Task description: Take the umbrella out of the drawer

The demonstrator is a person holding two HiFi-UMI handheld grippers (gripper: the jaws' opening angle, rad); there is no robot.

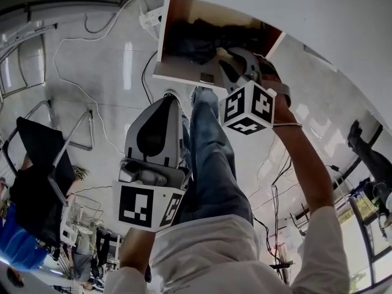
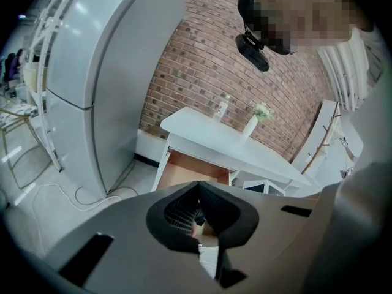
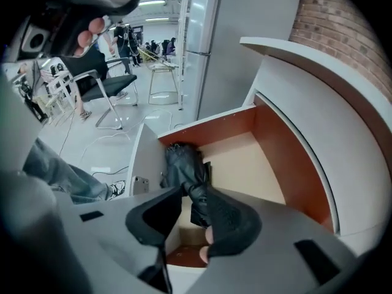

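I am holding the right claw (image 3: 193,192) spread by the umbrella (image 3: 182,164) in the drawer (image 3: 269,139), mid frame; the left claw (image 2: 197,185) is sitting pressed together.

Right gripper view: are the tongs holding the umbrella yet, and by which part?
Nothing is held. The tongs of the right gripper stand apart over the open drawer; the folded black umbrella lies inside, in line with their gap, ungripped.
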